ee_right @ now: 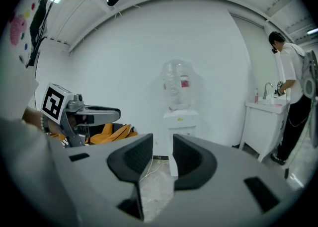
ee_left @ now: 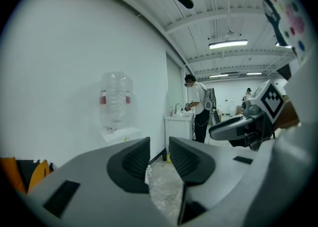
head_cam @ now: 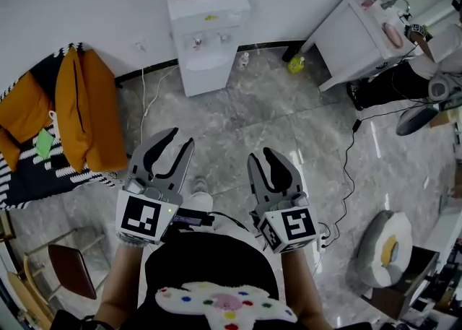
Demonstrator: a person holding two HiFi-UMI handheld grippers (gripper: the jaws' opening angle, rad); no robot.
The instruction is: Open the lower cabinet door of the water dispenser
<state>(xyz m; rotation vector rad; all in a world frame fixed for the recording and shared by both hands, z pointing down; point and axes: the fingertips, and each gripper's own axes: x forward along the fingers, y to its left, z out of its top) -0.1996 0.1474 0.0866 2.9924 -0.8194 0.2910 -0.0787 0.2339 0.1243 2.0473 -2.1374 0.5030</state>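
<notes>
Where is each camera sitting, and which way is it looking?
Head view: on the person's head, looking steeply down at the water dispenser; the person's black top, left gripper and right gripper show.
Left gripper view: on the left gripper, looking along its open, empty jaws toward the dispenser; the right gripper shows at right.
Right gripper view: on the right gripper, looking over its open jaws at the dispenser; the left gripper shows at left.
Shared: all see the dispenser; both gripper views see a standing person.

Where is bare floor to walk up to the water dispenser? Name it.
Bare marble floor runs straight to the water dispenser, between the orange jacket at left and black cable at right. Crowded: a yellow item beside the white cabinet.
</notes>
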